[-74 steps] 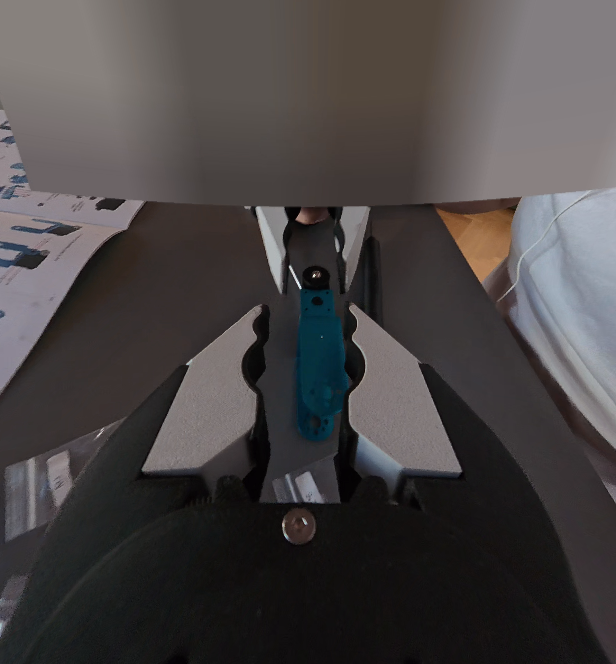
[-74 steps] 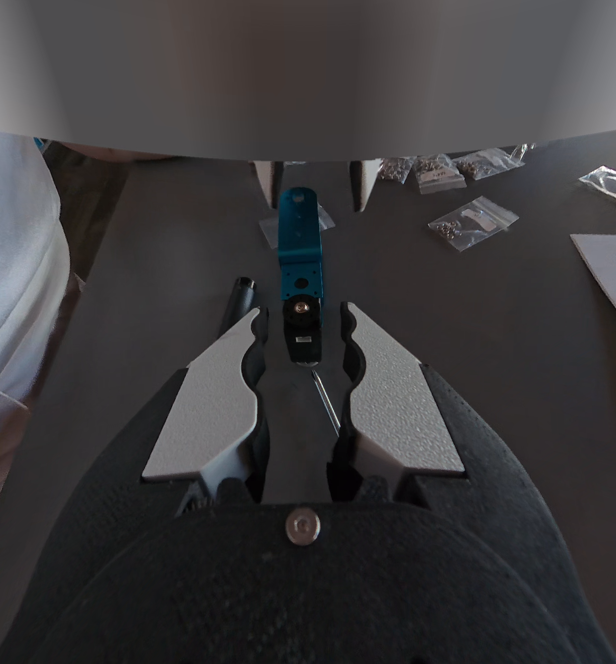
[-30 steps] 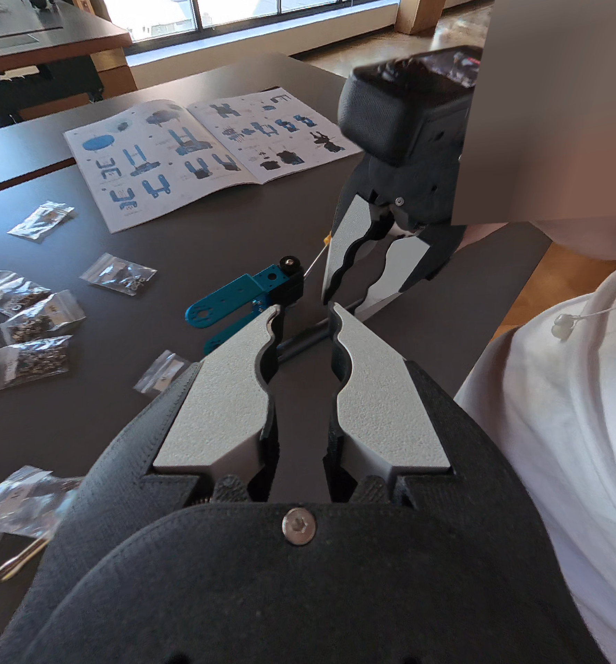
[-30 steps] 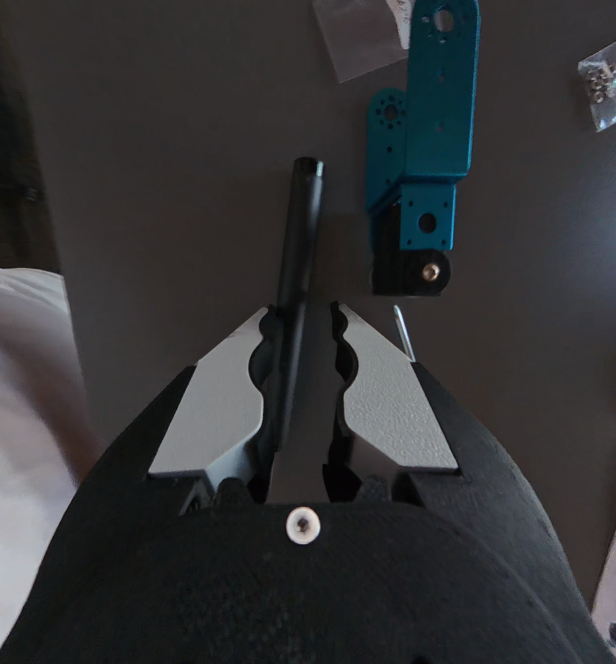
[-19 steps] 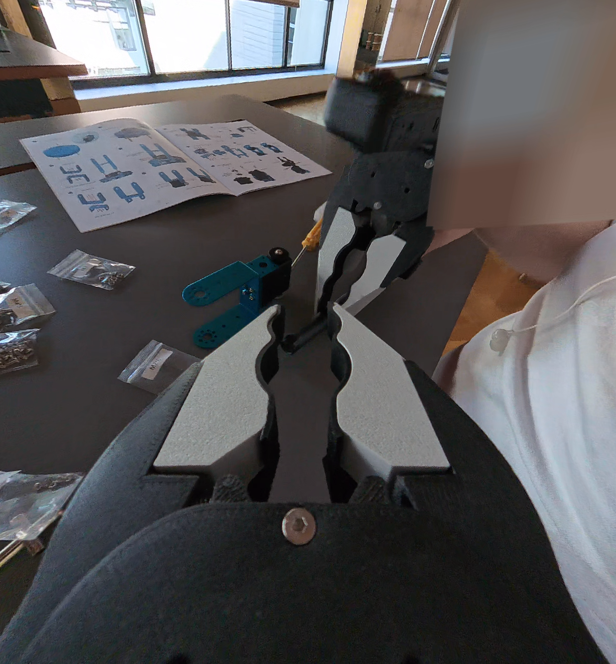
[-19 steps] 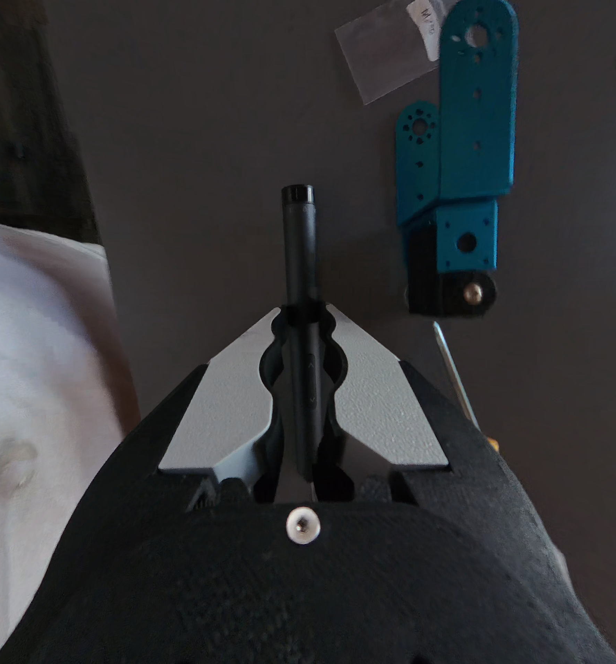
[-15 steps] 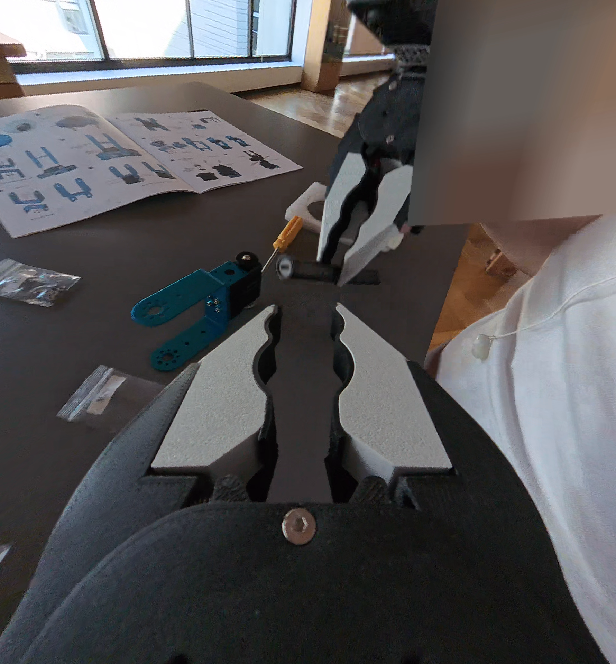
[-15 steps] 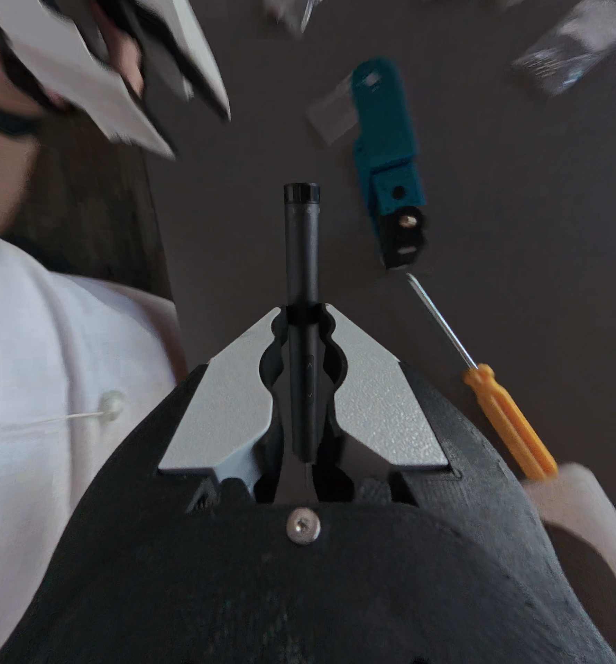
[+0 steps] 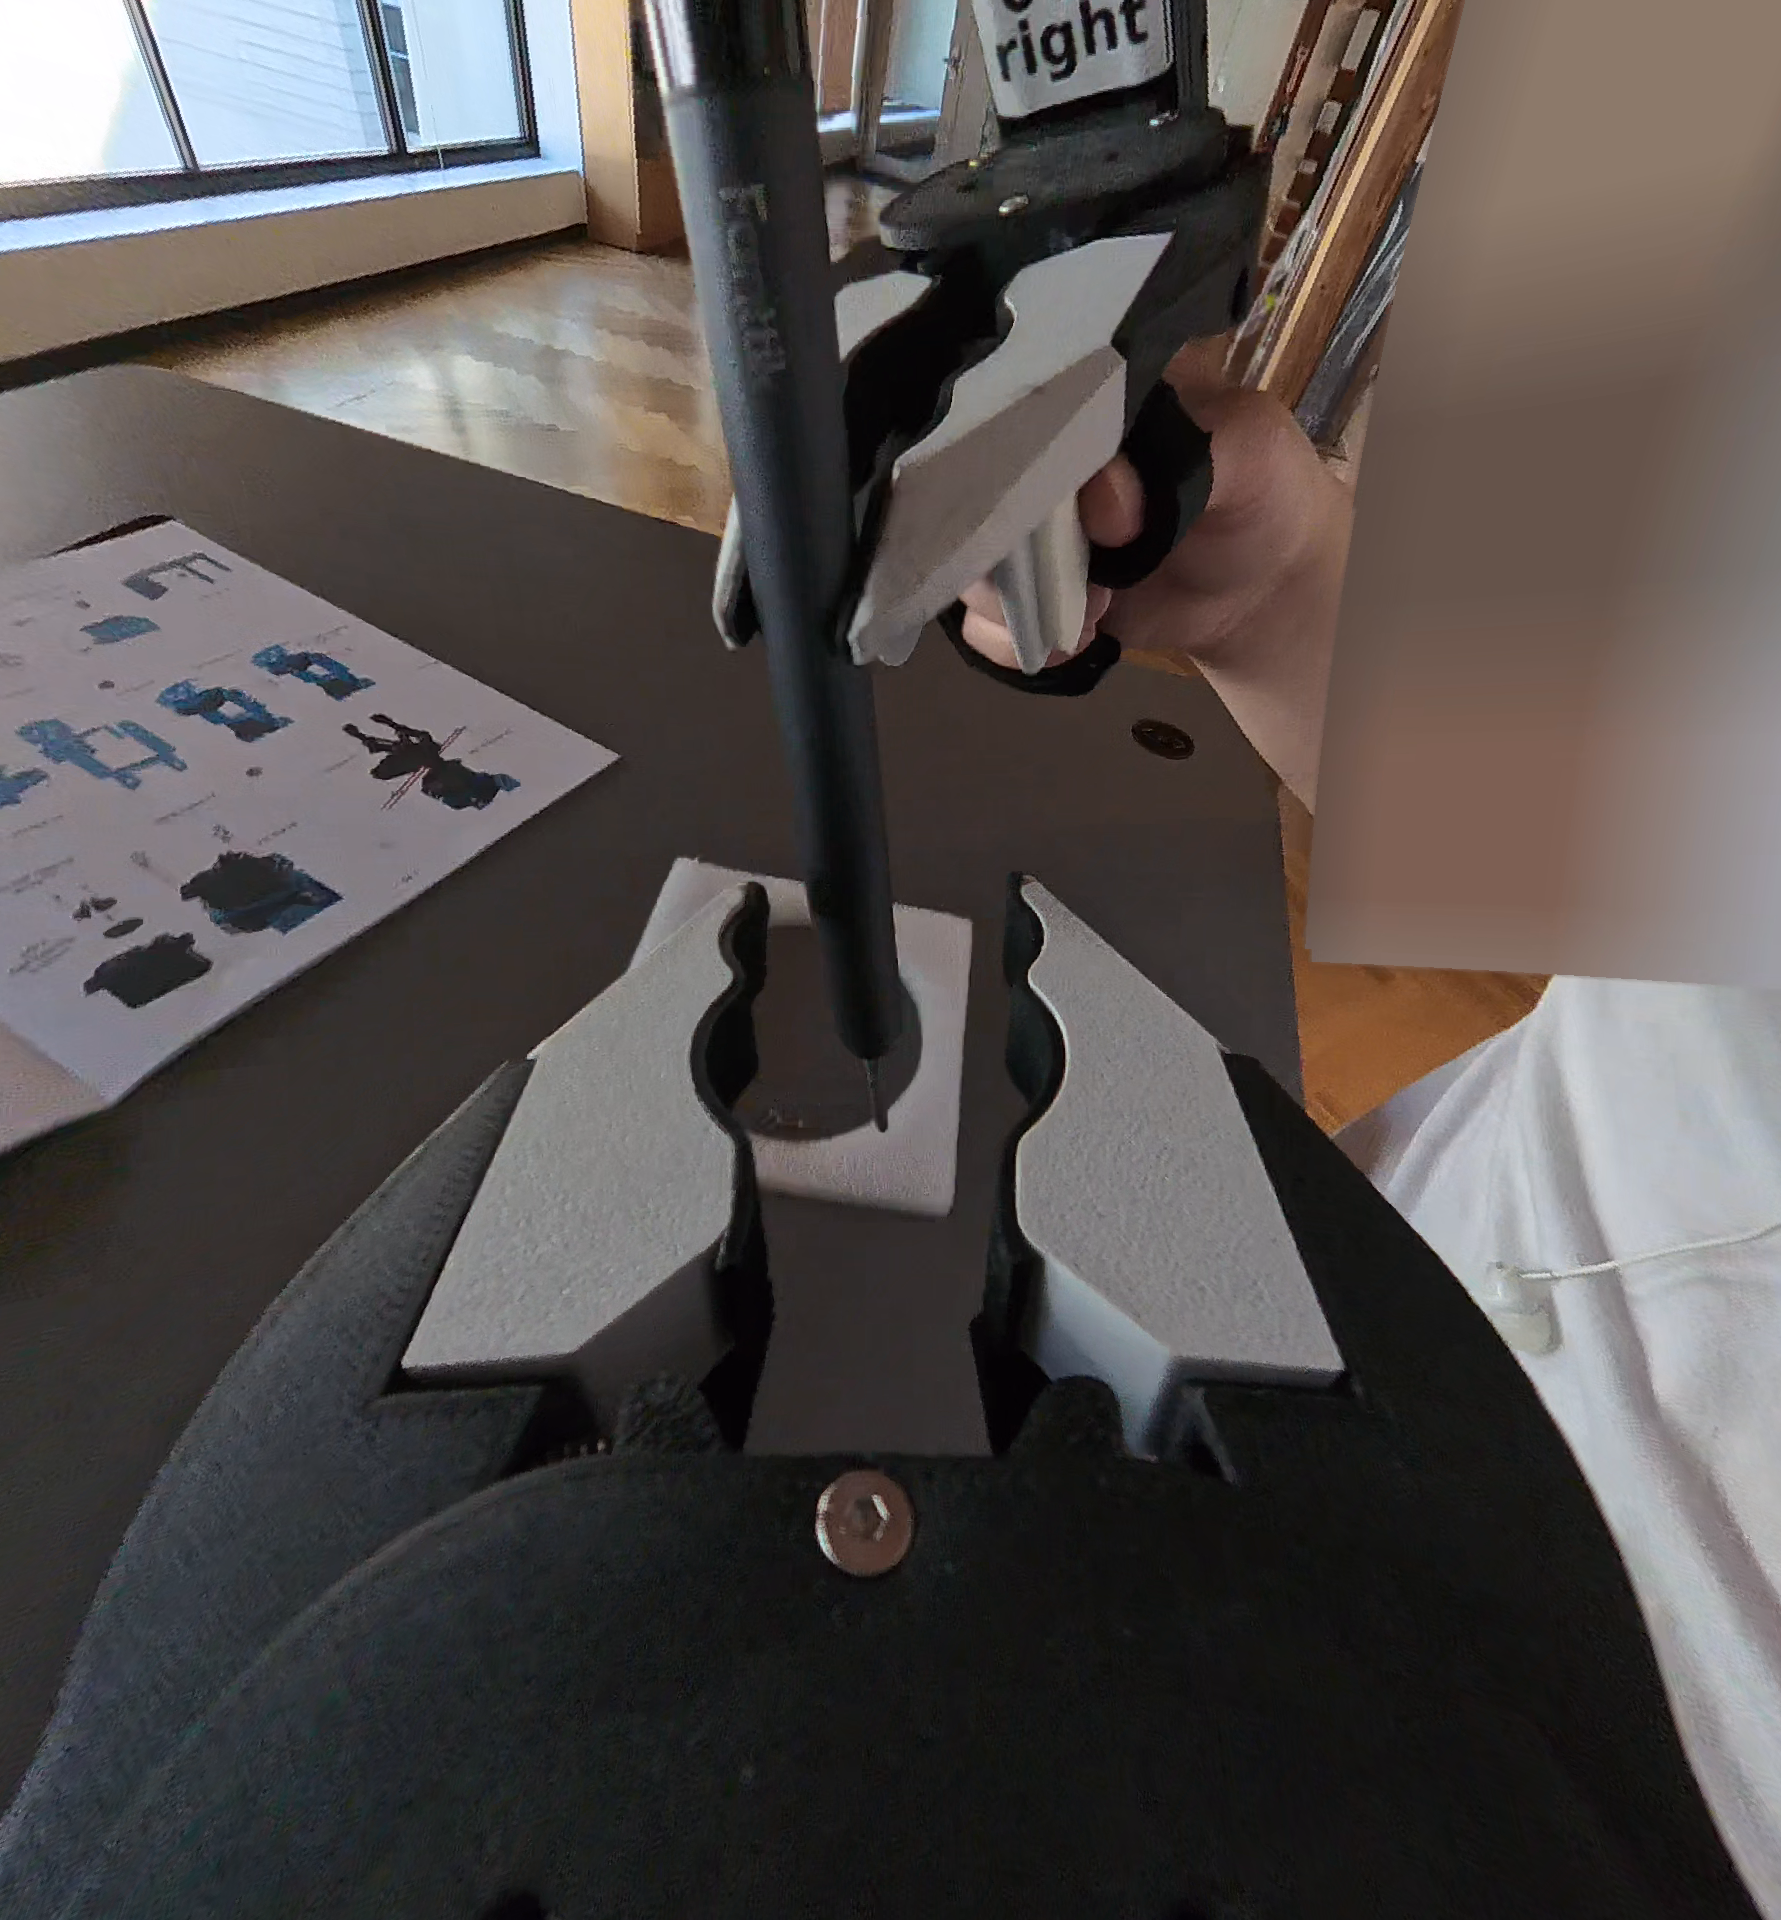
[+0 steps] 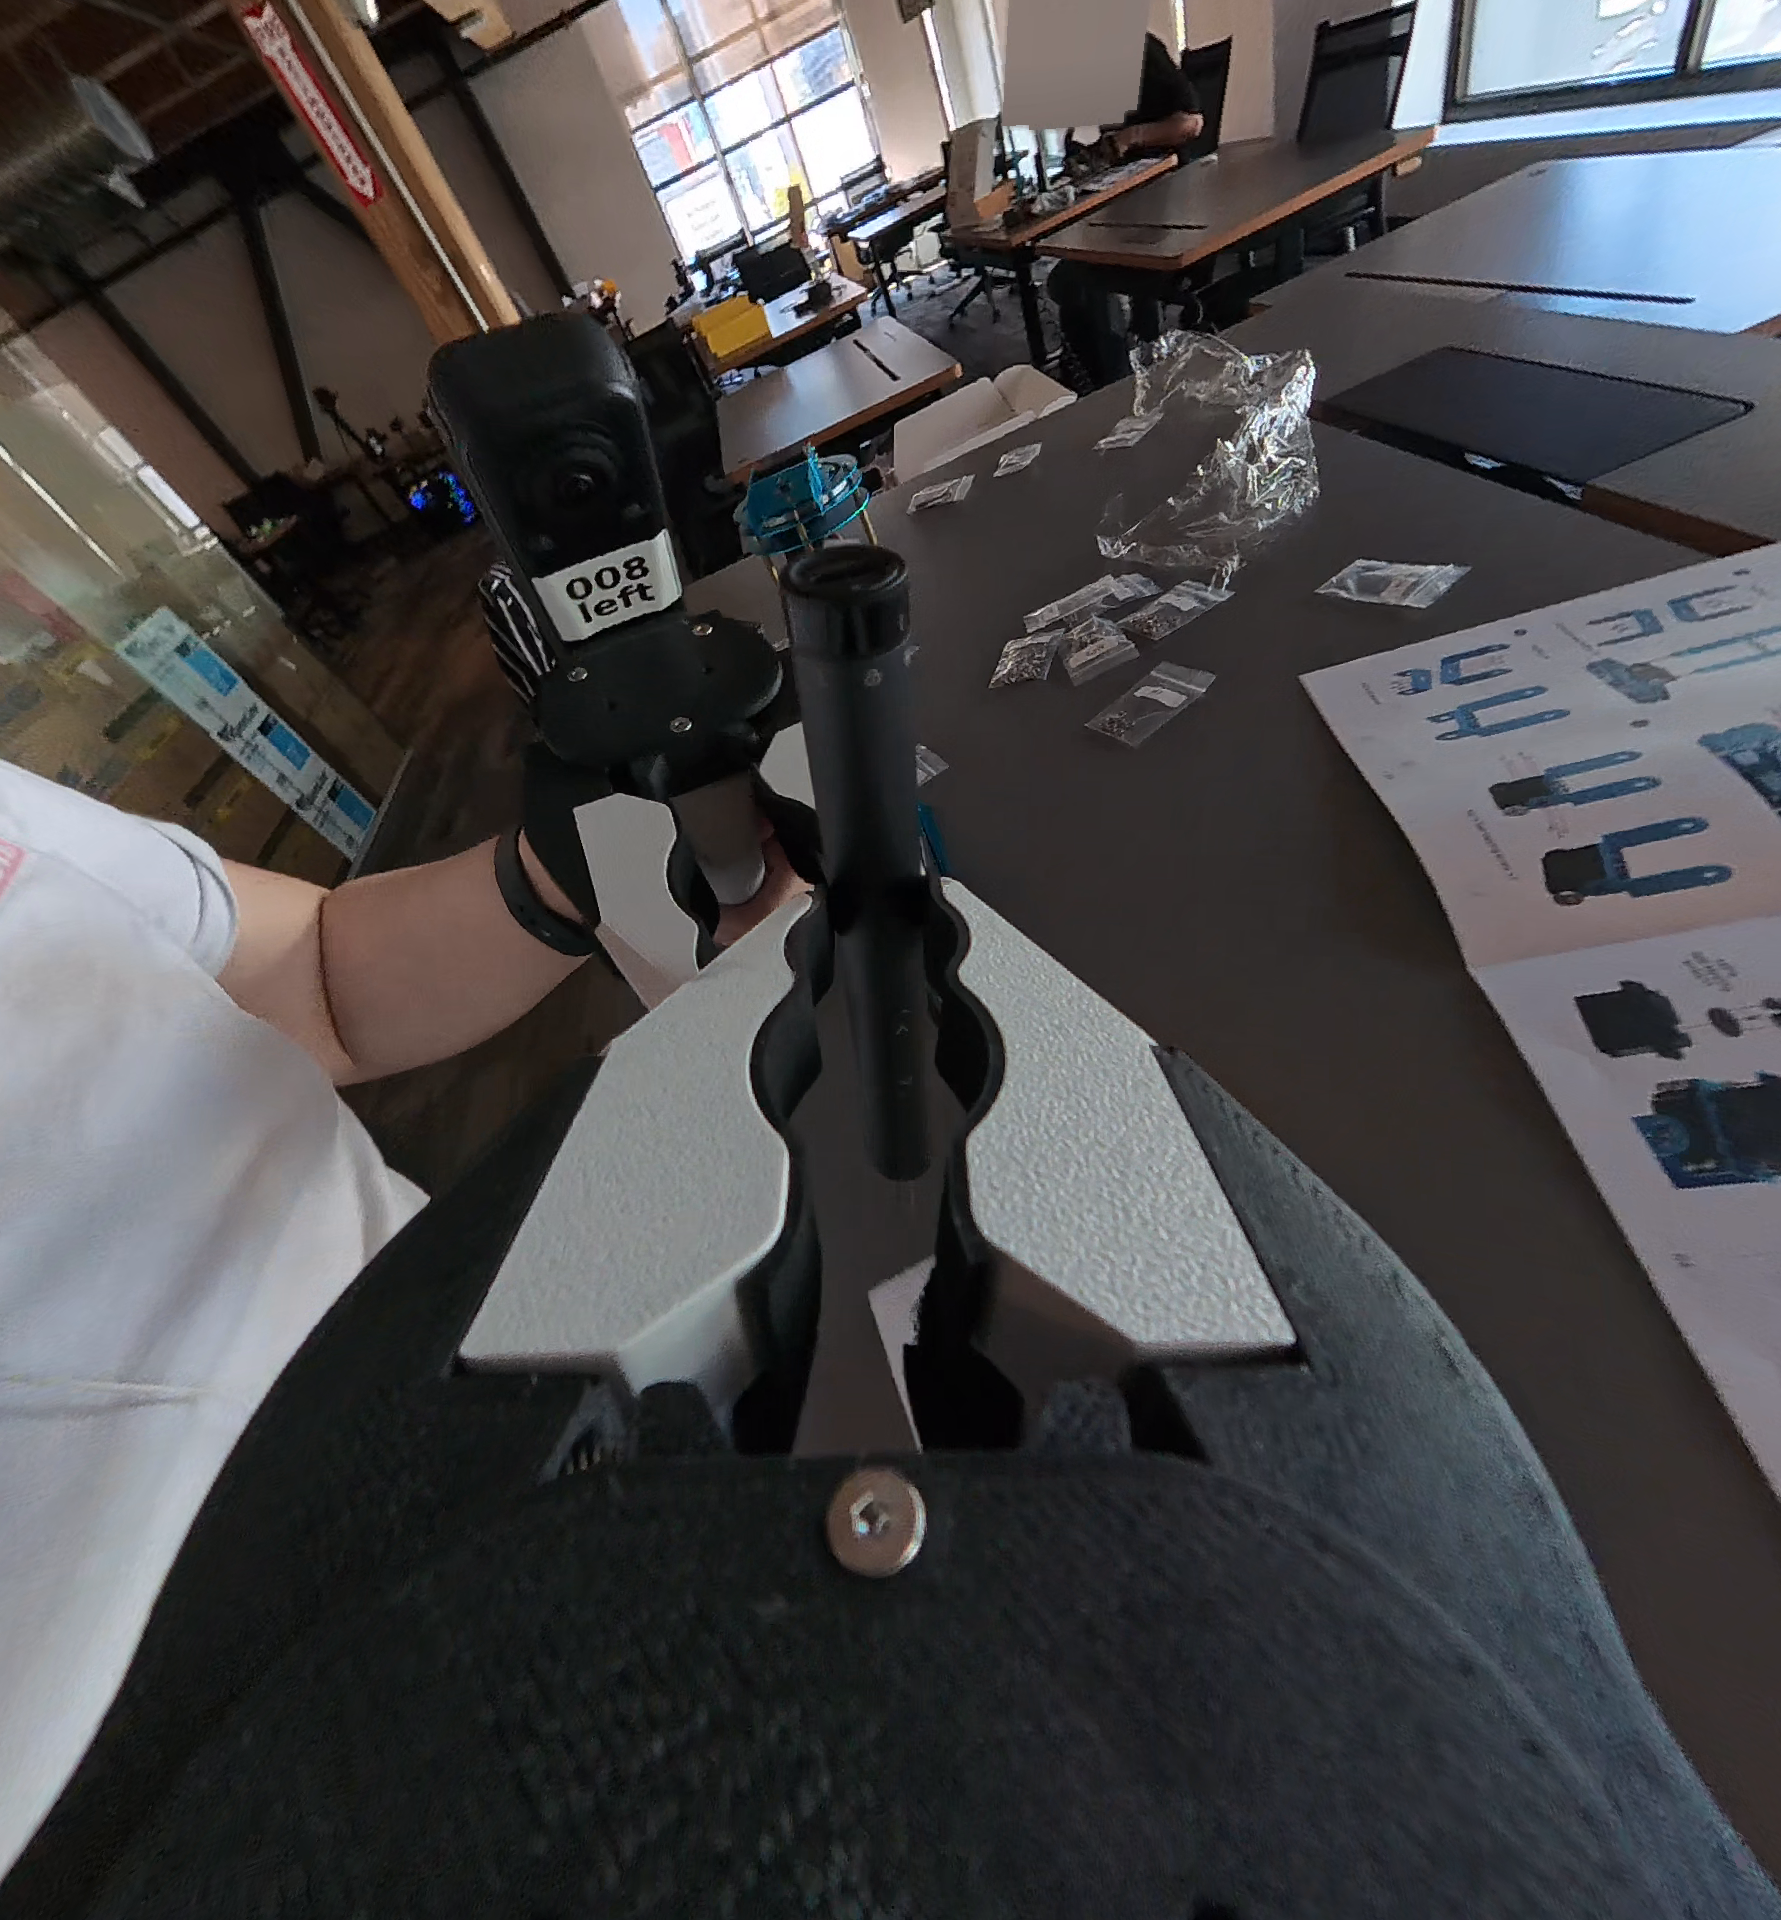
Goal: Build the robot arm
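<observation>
My right gripper (image 10: pixel 878 904) is shut on a black pen-shaped electric screwdriver (image 10: pixel 855 748) and holds it upright, bit down. In the left wrist view the screwdriver (image 9: pixel 782 416) hangs from the right gripper (image 9: pixel 798 639), its thin bit just above the round hole of a white foam block (image 9: pixel 865 1174) on the dark table (image 9: pixel 398 1091). My left gripper (image 9: pixel 886 925) is open and empty, its fingers on either side of the block and low over the table. It also shows in the right wrist view (image 10: pixel 678 894), held by a hand.
An open instruction booklet (image 9: pixel 190 779) lies left of the block and shows in the right wrist view (image 10: pixel 1644 831). Small bags of screws (image 10: pixel 1104 634), crumpled clear plastic (image 10: pixel 1218 468) and a blue round assembly (image 10: pixel 803 499) lie farther off. A person in a white shirt (image 9: pixel 1644 1351) is at the table's edge. About 5 centimeters separates my left fingertips from my right. From the left gripper's tips to the white foam block (image 9: pixel 865 1174) is close to 12 centimeters.
My right gripper shut on the screwdriver lying on the table, lifted it and turned it upright. My left gripper left the blue bracket and swung over to the white foam block.
</observation>
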Action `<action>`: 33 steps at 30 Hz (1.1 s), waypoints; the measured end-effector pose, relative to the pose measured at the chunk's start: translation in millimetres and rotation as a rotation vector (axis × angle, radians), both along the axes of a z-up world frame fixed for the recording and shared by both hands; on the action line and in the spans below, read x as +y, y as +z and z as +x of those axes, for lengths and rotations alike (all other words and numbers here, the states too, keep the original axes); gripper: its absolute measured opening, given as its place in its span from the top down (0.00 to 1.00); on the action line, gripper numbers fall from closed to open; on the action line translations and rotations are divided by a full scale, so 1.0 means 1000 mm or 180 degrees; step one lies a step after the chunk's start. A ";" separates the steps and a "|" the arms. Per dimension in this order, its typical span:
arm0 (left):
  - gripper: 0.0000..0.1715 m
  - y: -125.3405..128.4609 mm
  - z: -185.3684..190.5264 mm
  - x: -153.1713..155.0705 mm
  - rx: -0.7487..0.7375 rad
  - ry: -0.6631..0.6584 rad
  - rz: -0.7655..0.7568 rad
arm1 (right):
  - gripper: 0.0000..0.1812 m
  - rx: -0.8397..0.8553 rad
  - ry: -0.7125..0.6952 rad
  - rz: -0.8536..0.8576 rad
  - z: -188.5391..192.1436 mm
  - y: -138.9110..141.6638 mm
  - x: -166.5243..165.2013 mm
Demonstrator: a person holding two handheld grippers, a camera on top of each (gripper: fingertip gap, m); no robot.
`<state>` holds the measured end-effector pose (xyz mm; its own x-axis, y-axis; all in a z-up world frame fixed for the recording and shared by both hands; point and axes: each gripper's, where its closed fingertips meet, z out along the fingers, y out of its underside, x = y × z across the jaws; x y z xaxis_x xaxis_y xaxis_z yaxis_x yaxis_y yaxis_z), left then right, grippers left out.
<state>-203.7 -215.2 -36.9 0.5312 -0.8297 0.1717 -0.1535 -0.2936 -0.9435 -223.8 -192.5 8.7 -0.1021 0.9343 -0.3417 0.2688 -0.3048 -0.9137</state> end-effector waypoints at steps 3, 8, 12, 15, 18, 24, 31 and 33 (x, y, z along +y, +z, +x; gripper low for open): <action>0.75 0.001 0.023 0.020 0.0117 0.0058 0.0020 | 0.91 0.0033 0.0197 0.0063 0.010 0.006 0.005; 0.90 0.003 0.040 0.038 0.0025 0.0247 0.0045 | 0.91 0.0163 0.0487 0.0013 0.022 0.011 0.014; 0.90 -0.007 0.038 0.046 0.0258 0.0406 -0.0062 | 0.85 0.0333 0.0756 -0.0164 0.022 0.016 0.018; 0.90 -0.014 0.034 0.052 0.0375 0.0557 -0.0167 | 0.90 0.0287 0.0824 -0.0029 0.014 0.010 0.027; 0.90 -0.025 0.027 0.050 0.0409 0.0645 -0.0293 | 0.91 0.0108 0.0948 0.0107 0.008 -0.003 0.024; 0.90 -0.050 0.020 0.049 0.0532 0.0809 -0.0469 | 0.91 -0.0008 0.1121 -0.0055 0.002 -0.027 0.025; 0.91 -0.058 0.016 0.049 0.0440 0.0880 -0.0546 | 0.90 -0.0050 0.1214 -0.0168 -0.002 -0.036 0.026; 0.90 -0.061 0.015 0.049 0.0428 0.0892 -0.0550 | 0.91 -0.0069 0.1215 -0.0171 -0.002 -0.039 0.026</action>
